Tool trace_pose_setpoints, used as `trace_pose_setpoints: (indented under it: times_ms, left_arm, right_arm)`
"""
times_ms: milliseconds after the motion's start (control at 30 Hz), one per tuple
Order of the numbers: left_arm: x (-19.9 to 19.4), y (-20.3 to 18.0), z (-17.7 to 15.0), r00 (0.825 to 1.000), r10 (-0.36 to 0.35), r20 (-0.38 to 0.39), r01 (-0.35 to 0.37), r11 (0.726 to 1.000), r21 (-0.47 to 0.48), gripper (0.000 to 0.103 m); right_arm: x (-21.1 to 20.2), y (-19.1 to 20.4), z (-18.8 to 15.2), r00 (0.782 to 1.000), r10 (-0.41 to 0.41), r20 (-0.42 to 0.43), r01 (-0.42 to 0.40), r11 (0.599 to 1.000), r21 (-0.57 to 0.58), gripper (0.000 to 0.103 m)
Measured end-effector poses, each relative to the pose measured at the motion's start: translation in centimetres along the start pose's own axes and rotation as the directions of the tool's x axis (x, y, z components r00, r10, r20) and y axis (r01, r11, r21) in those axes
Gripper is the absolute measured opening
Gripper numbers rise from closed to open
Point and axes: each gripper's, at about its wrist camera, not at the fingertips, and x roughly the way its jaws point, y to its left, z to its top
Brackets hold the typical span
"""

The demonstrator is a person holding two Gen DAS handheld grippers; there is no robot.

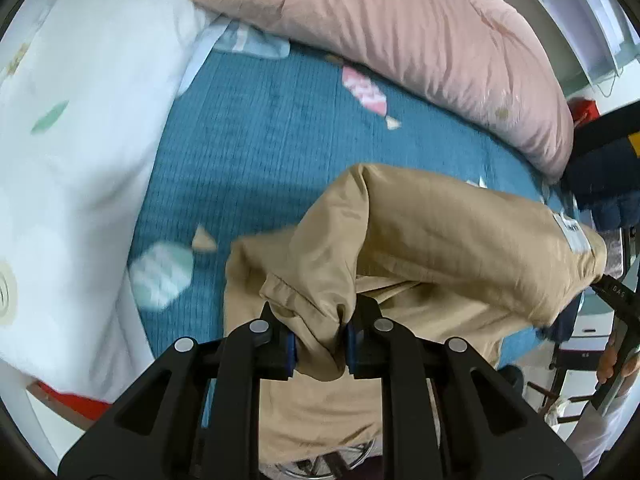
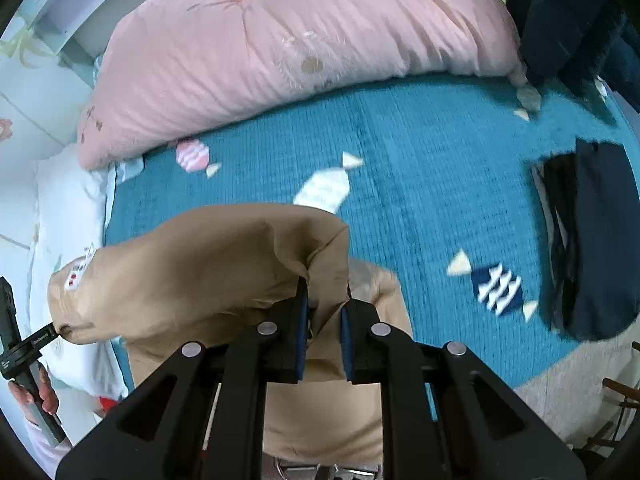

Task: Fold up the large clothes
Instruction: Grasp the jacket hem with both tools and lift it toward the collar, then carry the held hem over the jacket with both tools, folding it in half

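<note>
we hold a large tan cotton garment [image 1: 440, 232] lifted above the teal ribbed bedspread with candy prints [image 1: 260, 128], stretched between our two claws. our left claw [image 1: 320, 340] is clamped on a bunched corner of the tan cloth, the blue pads pressed into the fabric from both sides. our right claw [image 2: 325, 332] is likewise clamped on another gathered edge of the same garment [image 2: 200, 264], with cloth squeezed between its blue pads. the garment hangs in a soft roll between the two grips, its lower part drooping toward the near edge of the bed, and a small white label [image 1: 572, 232] shows near its right end in the left wrist view. a plump pink striped quilt [image 2: 288, 48] lies along the far side of the bed. a white quilt with pastel prints [image 1: 72, 160] sits on the left. in the right wrist view a folded dark navy garment [image 2: 588, 240] rests on the bedspread at the right, well apart from the tan one.
</note>
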Motion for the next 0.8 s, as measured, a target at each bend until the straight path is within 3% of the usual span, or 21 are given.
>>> trace_pose_setpoints:
  times_ms: [400,667,800]
  left_arm:
    - [3.7,2.3,-10.6,0.994,-0.040,-0.098,0.036,0.999,-0.034,0.017]
    - [6.4,4.6,-13.7,0.990,-0.075,-0.118,0.064,0.994,-0.093,0.018]
    - [6.6,6.0,-14.8,0.990,-0.111,-0.085,0.101,0.987,-0.122,0.019]
  right_arm:
    - [2.8,-2.8,-11.5,0.995,0.000,-0.096,0.005,0.999,0.046,0.013]
    - [7.5,-4.4,-16.7,0.982,-0.016,-0.188,0.029,0.997,0.066,0.013]
    - [9.6,-4.7,-18.6,0.976,-0.028,-0.217,0.042,0.997,0.064,0.014]
